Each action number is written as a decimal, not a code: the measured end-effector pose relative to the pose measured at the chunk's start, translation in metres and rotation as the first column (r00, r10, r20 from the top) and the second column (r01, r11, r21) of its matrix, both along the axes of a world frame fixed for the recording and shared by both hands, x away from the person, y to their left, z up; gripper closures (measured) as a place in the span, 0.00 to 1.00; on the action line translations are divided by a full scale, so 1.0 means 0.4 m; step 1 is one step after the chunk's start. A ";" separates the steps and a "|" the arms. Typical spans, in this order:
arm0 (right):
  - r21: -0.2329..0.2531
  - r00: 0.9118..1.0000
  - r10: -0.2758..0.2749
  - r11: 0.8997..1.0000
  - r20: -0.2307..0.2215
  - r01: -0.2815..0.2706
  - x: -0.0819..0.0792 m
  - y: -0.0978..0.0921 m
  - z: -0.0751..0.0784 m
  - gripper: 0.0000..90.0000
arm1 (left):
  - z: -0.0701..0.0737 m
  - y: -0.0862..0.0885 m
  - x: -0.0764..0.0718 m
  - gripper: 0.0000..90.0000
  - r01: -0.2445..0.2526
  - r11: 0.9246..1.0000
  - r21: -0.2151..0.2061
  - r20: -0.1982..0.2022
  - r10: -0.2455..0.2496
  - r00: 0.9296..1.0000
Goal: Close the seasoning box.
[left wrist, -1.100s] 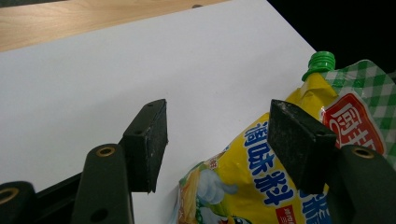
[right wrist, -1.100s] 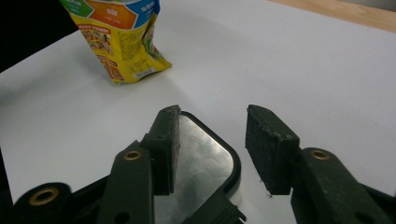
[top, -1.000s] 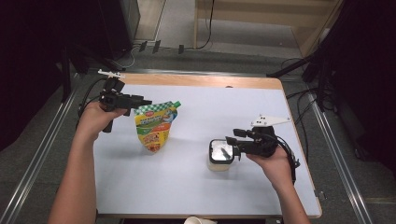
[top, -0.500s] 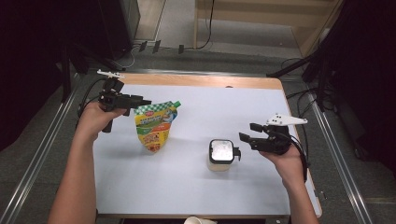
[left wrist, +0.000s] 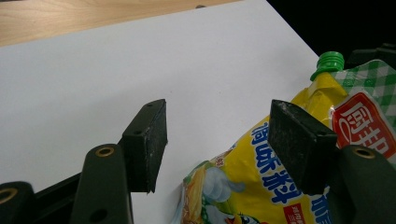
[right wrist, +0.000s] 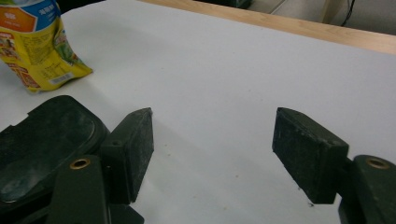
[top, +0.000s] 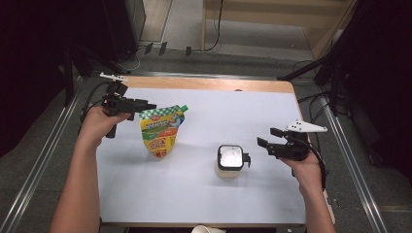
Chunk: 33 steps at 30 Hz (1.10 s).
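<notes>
Looking down, the pouch (top: 161, 131) lies on the worktop (top: 243, 111) beside the left claw (top: 148, 106); the jar (top: 230, 161) stands near the right claw (top: 266, 137). Each gripper view shows released jaws. Next likely: grasping the pouch.

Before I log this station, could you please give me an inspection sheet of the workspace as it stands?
Surface: white sheet over a wooden table, flat and clean.
Job's things: yellow spouted pouch with a green cap lying flat at the left; small pale jar with a dark lid upright right of centre.
Clutter: pale cup rim at the near edge.
Grippers: left gripper open, jaws at the pouch's top corner; right gripper open, apart from the jar.
Cables: black cables trail from each gripper.
Surroundings: metal rails along both sides, more cables on the floor beyond.
</notes>
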State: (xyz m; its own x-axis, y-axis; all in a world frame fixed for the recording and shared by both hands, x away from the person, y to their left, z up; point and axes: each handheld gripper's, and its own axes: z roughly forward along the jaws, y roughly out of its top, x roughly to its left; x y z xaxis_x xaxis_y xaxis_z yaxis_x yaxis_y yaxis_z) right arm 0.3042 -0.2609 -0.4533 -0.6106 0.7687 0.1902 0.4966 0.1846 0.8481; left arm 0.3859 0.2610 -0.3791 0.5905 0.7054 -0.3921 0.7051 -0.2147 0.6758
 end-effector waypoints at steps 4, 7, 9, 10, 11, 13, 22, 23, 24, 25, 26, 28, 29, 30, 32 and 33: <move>0.000 1.000 -0.027 1.000 -0.001 0.027 0.005 -0.018 -0.017 0.33 | -0.002 0.001 0.001 0.43 0.001 1.000 0.001 -0.003 -0.001 1.000; -0.010 0.999 -0.049 0.999 -0.008 0.048 0.008 -0.029 -0.028 0.33 | -0.005 0.000 0.002 0.43 0.000 1.000 0.002 -0.004 0.000 1.000; -0.012 0.998 -0.061 0.998 -0.013 0.061 0.010 -0.034 -0.035 0.33 | -0.008 0.001 0.003 0.43 0.000 1.000 -0.002 -0.008 0.000 1.000; -0.018 0.998 -0.066 0.998 -0.013 0.065 0.012 -0.038 -0.039 0.33 | -0.009 0.001 0.004 0.43 -0.001 1.000 -0.003 -0.009 0.001 1.000; -0.018 0.997 -0.071 0.997 -0.014 0.071 0.012 -0.039 -0.042 0.32 | -0.010 0.002 0.004 0.43 -0.002 1.000 -0.006 -0.012 0.002 1.000; -0.033 0.997 -0.083 0.996 -0.011 0.082 0.014 -0.043 -0.049 0.31 | -0.011 0.004 0.005 0.43 -0.001 1.000 -0.015 -0.016 0.001 1.000; -0.038 0.995 -0.096 0.995 -0.040 0.094 0.021 -0.044 -0.066 0.27 | -0.018 0.010 0.009 0.42 -0.009 1.000 -0.019 -0.019 0.009 1.000; -0.038 0.995 -0.089 0.995 -0.045 0.087 0.021 -0.042 -0.067 0.27 | -0.019 0.010 0.009 0.42 -0.010 1.000 -0.020 -0.020 0.009 1.000; -0.040 0.995 -0.085 0.996 -0.043 0.084 0.022 -0.041 -0.067 0.27 | -0.020 0.010 0.009 0.42 -0.010 1.000 -0.020 -0.023 0.009 1.000; -0.043 0.996 -0.084 0.996 -0.043 0.082 0.022 -0.038 -0.068 0.27 | -0.021 0.010 0.009 0.42 -0.010 1.000 -0.018 -0.023 0.009 1.000; -0.048 0.996 -0.084 0.996 -0.043 0.082 0.022 -0.035 -0.068 0.27 | -0.021 0.010 0.009 0.42 -0.009 1.000 -0.020 -0.023 0.009 1.000; -0.053 0.996 -0.082 0.995 -0.047 0.079 0.022 -0.032 -0.069 0.27 | -0.022 0.010 0.010 0.42 -0.008 1.000 -0.021 -0.024 0.008 1.000; -0.055 0.995 -0.082 0.995 -0.048 0.080 0.022 -0.030 -0.070 0.27 | -0.022 0.009 0.009 0.42 -0.008 1.000 -0.022 -0.027 0.008 1.000; -0.057 0.996 -0.078 0.996 -0.048 0.075 0.023 -0.029 -0.071 0.27 | -0.023 0.010 0.010 0.42 -0.004 1.000 -0.025 -0.030 0.003 1.000; -0.063 0.996 -0.076 0.995 -0.051 0.073 0.023 -0.027 -0.073 0.27 | -0.025 0.009 0.011 0.41 -0.002 1.000 -0.028 -0.040 0.001 0.999; -0.064 0.996 -0.075 0.995 -0.051 0.072 0.023 -0.025 -0.073 0.27 | -0.025 0.009 0.011 0.41 -0.005 1.000 -0.029 -0.041 0.004 0.999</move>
State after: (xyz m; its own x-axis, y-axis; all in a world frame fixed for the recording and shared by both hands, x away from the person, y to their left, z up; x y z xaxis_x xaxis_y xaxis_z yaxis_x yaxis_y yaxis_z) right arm 0.3134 -0.2709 -0.4826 -0.5424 0.8223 0.1721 0.5552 0.1971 0.8080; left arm 0.3901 0.2647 -0.3893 0.5703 0.6962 -0.4359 0.7333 -0.1923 0.6522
